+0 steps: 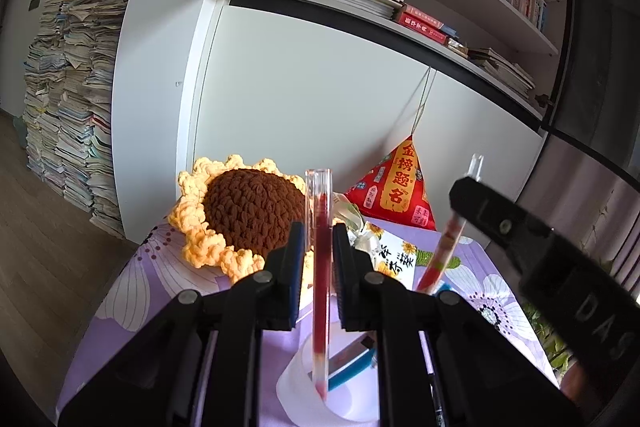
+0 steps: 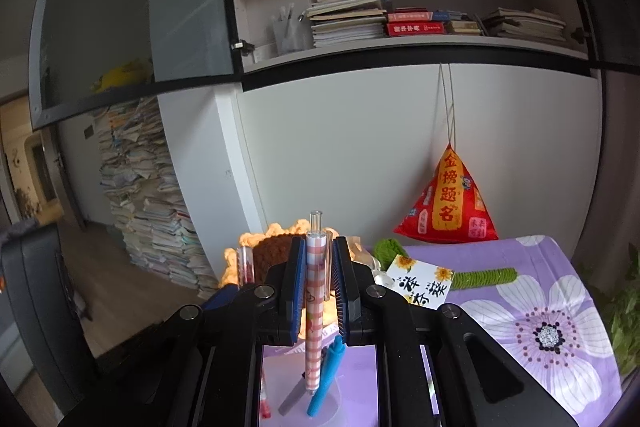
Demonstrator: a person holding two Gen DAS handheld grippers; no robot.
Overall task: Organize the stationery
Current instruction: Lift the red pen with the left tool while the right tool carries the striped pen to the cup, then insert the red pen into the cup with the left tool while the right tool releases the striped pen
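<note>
- The table, under a purple cloth printed with white flowers, runs up to a white wall; its right and near-left edges show, and the widest bare stretch lies on the right, over the large flower.
- One crocheted sunflower cushion fills the back left of the table, one red pyramid pouch hangs on a cord in the back corner, and one flowered card lies between them.
- One translucent cup stands at the near edge, directly below both grippers, with a blue pen and a grey piece leaning inside it.
- The left gripper is clamped on one clear pen with red ink; the pen's long axis is upright, its lower tip down inside the cup and its top end above the fingers.
- The right gripper is clamped on one pink checked pen, also upright, clear cap end up and tip down at the cup's mouth beside the blue pen.
- The two held pens stand close together, the left one visible just left of the right gripper's fingers.
</note>
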